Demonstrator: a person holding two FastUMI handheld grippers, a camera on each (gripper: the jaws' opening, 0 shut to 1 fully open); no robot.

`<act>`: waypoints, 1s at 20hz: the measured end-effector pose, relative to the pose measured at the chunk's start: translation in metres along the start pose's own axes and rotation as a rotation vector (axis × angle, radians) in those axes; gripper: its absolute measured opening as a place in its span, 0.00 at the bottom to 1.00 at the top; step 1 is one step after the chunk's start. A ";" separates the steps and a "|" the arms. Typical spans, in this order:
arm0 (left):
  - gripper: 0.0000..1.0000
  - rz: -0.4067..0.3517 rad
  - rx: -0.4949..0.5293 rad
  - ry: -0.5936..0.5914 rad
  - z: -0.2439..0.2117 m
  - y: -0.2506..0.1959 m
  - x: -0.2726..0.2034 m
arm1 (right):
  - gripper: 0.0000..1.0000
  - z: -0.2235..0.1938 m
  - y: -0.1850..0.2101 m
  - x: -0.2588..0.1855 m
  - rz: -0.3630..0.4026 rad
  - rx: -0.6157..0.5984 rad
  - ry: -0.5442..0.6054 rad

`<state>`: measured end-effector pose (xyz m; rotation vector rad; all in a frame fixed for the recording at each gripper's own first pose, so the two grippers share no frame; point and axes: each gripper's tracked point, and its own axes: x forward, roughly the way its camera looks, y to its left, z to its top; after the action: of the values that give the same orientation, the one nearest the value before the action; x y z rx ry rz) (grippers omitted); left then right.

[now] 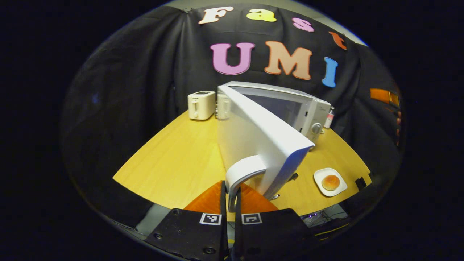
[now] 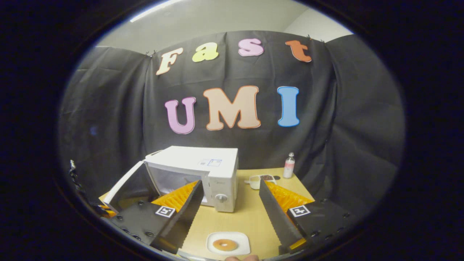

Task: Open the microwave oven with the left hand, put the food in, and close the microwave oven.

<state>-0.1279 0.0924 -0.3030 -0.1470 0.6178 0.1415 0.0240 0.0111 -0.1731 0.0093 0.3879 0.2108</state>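
White microwave door [image 1: 253, 145] is swung open with the left gripper [image 1: 232, 203] clamped on its handle [image 1: 241, 174], so next the wide-open right gripper [image 2: 228, 203] probably grabs the plated bun [image 2: 224, 245] on the table.

Toaster [image 1: 201, 105] upright at table's [image 1: 174, 159] far edge, near black cloth wall [image 2: 108, 108]. Small bottle [image 2: 289, 165] upright at table's far side, pinkish band round middle. Beside bottle, shallow dish [image 2: 258, 180] with dark contents. Pale room wall [image 2: 217, 18] above cloth.
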 end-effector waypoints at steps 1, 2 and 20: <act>0.06 0.015 -0.019 -0.008 0.001 0.015 -0.001 | 0.96 -0.017 0.005 0.000 0.000 -0.006 0.020; 0.04 0.002 -0.051 -0.021 0.002 0.022 -0.004 | 0.98 -0.035 0.009 0.000 -0.002 -0.014 0.044; 0.75 -0.017 -0.062 -0.031 0.000 0.048 -0.002 | 0.98 -0.273 0.026 0.022 -0.021 -0.127 0.435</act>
<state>-0.1379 0.1393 -0.3064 -0.2102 0.5816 0.1460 -0.0642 0.0324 -0.4323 -0.1682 0.8068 0.2166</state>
